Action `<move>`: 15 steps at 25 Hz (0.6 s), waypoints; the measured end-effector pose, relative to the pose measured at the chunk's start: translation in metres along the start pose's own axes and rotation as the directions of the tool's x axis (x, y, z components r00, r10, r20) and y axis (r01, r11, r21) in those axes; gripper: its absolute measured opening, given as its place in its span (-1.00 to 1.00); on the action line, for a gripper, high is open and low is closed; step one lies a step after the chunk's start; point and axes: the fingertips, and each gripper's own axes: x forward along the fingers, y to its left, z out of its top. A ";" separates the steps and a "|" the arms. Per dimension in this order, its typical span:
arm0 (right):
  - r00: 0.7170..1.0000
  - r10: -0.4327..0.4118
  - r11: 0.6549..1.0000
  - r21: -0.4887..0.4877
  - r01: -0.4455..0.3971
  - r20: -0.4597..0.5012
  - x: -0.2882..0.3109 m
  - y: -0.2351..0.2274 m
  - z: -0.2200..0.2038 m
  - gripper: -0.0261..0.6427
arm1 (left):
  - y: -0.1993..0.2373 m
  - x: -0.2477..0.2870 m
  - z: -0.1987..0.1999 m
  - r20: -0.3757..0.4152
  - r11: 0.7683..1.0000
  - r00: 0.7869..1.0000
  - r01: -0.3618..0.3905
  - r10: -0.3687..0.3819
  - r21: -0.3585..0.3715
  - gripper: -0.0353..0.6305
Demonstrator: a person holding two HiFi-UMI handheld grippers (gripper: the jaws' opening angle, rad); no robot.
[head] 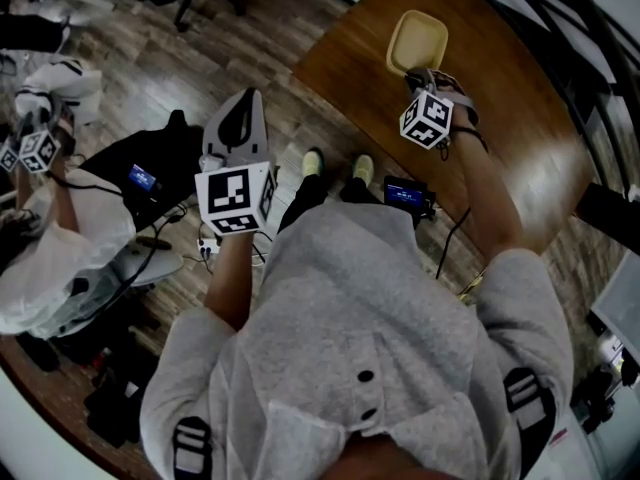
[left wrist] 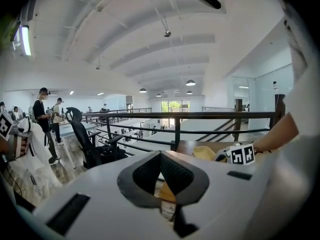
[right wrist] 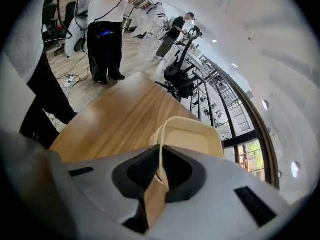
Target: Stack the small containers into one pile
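Note:
A cream, shallow, square container (head: 417, 40) sits near the far end of the brown wooden table (head: 500, 118). My right gripper (head: 422, 74) reaches it from the near side. In the right gripper view the container (right wrist: 194, 136) fills the middle, and my right gripper (right wrist: 160, 166) is shut on its thin near rim, which runs down between the black pads. My left gripper (head: 240, 103) hangs over the floor to the left of the table, away from the container. Its black pads (left wrist: 175, 176) meet with nothing between them. The left gripper view shows the container (left wrist: 204, 153) far off.
Another person (head: 50, 238) in white stands at the left, holding grippers. Cables and a power strip (head: 205, 248) lie on the plank floor. A small lit screen (head: 405, 193) sits at the table's near edge. An office chair (left wrist: 85, 139) and a black railing (left wrist: 175, 116) stand beyond.

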 end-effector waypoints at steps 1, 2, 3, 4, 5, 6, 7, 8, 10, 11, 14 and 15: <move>1.000 0.009 1.000 0.004 -0.009 0.000 0.001 0.001 -0.001 -0.83 | -0.001 -0.001 0.001 0.003 1.000 1.000 -0.001 0.001 0.004 -0.85; 1.000 0.018 1.000 0.008 -0.018 0.000 0.002 0.003 -0.002 -0.83 | -0.002 -0.001 0.002 0.004 1.000 1.000 -0.002 0.002 0.008 -0.85; 1.000 0.025 1.000 0.012 -0.025 0.001 0.003 0.004 -0.002 -0.83 | -0.003 -0.001 0.003 0.004 1.000 1.000 -0.004 0.004 0.010 -0.85; 1.000 0.031 0.999 0.015 -0.031 0.004 0.003 0.005 -0.003 -0.83 | -0.004 -0.002 0.003 0.001 1.000 1.000 -0.006 0.006 0.010 -0.85; 0.999 0.035 0.999 0.020 -0.035 0.007 0.003 0.005 -0.004 -0.83 | -0.005 -0.002 0.003 -0.002 1.000 1.000 -0.007 0.007 0.010 -0.85; 0.999 0.037 0.999 0.027 -0.037 0.010 0.003 0.005 -0.004 -0.83 | -0.006 -0.002 0.003 -0.005 1.000 1.000 -0.007 0.007 0.011 -0.85; 0.999 0.039 0.999 0.036 -0.040 0.015 0.003 0.005 -0.004 -0.82 | -0.006 -0.001 0.003 -0.008 1.000 1.000 -0.006 0.007 0.014 -0.85; 0.999 0.042 0.998 0.047 -0.043 0.020 0.003 0.004 -0.003 -0.82 | -0.006 -0.001 0.004 -0.010 1.000 1.000 -0.005 0.005 0.017 -0.85; 0.998 0.047 0.997 0.066 -0.049 0.028 0.003 0.004 -0.003 -0.82 | -0.007 0.001 0.006 -0.010 1.000 1.000 -0.001 0.002 0.021 -0.85; 0.998 0.049 0.996 0.077 -0.051 0.032 0.003 0.004 -0.004 -0.82 | -0.008 0.002 0.007 -0.009 1.000 1.000 0.003 -0.002 0.022 -0.85; 0.997 0.066 0.990 0.124 -0.071 0.044 0.002 0.005 -0.004 -0.73 | -0.009 0.004 0.008 -0.009 0.999 1.000 0.020 -0.020 0.027 -0.85; 0.996 0.073 0.988 0.136 -0.078 0.046 0.001 0.004 -0.004 -0.65 | -0.009 0.005 0.008 -0.007 0.999 1.000 0.025 -0.025 0.031 -0.85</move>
